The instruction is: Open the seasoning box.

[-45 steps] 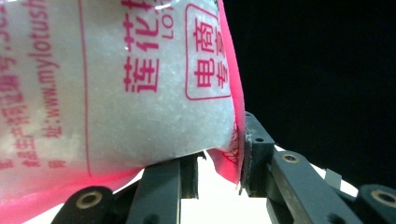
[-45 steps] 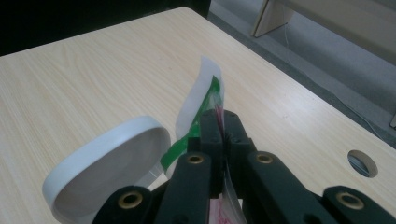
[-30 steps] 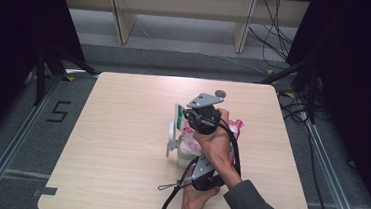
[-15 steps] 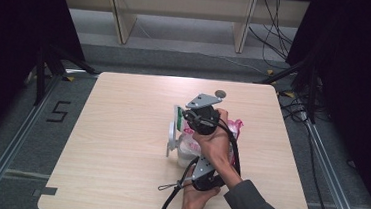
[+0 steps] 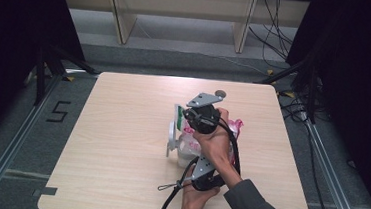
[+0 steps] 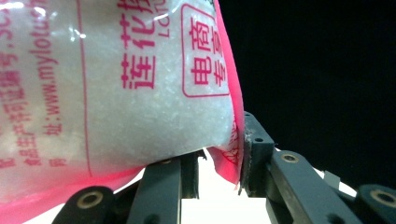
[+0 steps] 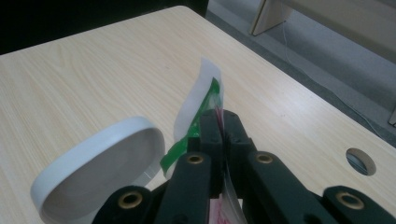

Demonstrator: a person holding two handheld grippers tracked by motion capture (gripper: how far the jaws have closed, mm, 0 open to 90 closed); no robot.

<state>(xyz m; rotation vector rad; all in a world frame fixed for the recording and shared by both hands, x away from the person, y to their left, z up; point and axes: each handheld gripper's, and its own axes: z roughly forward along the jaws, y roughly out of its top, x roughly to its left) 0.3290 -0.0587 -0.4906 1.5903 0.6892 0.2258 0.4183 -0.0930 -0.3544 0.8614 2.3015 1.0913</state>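
A clear bag of white granules with pink print hangs over the middle of the table, its pink edge showing beside the hands. My right gripper is the upper one and is shut on the bag's green-and-white top strip. Below it, nearer the front edge, my left gripper is shut on the bag's lower corner, with the pads pressing the pink seam. A white round container sits under the bag, and its open lid stands up beside it.
The light wooden table has a small round hole near its far edge. A black cable trails off the front edge. Shelf legs and loose cables lie on the floor beyond the table.
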